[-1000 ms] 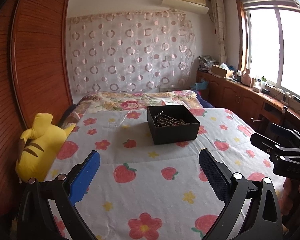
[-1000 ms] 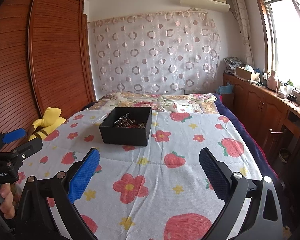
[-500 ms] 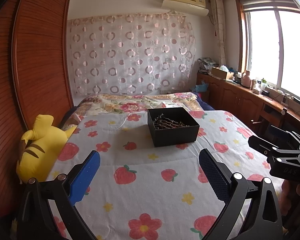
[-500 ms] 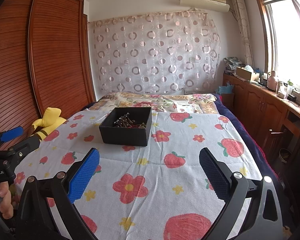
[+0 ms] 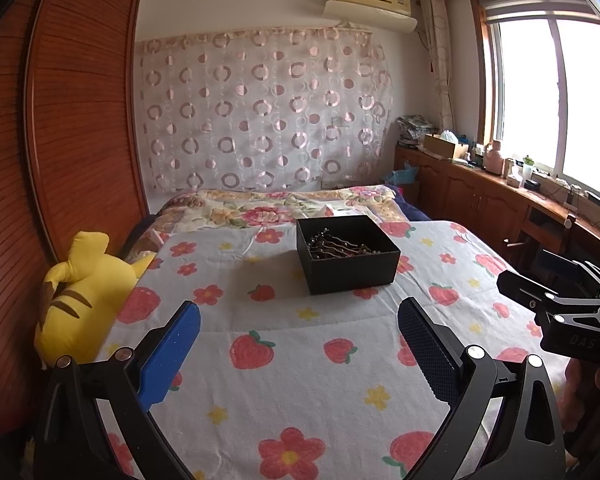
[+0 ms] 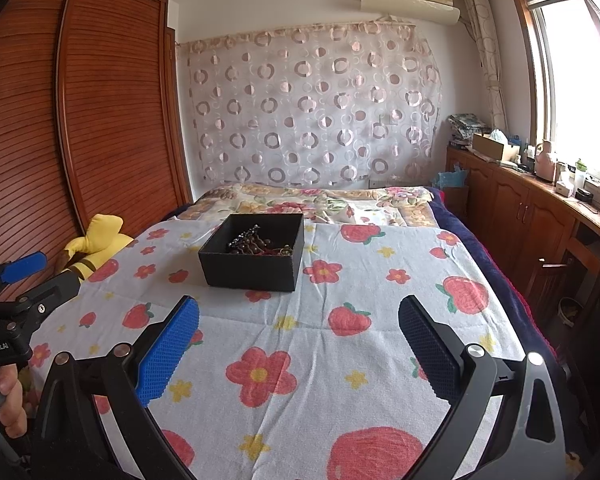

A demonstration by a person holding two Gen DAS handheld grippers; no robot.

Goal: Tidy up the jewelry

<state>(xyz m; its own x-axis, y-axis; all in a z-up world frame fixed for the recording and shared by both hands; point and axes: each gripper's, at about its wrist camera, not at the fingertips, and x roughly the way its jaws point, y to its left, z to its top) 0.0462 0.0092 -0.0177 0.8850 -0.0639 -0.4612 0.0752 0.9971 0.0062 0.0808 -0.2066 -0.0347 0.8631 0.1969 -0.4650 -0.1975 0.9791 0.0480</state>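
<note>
Both tongs, left [image 5: 298,338] and right [image 6: 298,336], gape empty above the strawberry-print bed [image 6: 380,280] (well short of the black cardboard jewelry box [image 6: 256,250]); tangled pieces could snag together.

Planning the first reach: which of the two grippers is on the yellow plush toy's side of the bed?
The left gripper. The yellow plush toy lies just off its blue-padded side, while the right gripper is on the window side.

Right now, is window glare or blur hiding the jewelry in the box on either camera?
Left wrist view: window blown out white, black box and jewelry sharp. Right wrist view: window also overexposed, box clear, jewelry dark but visible; fisheye bends the edges.
</note>
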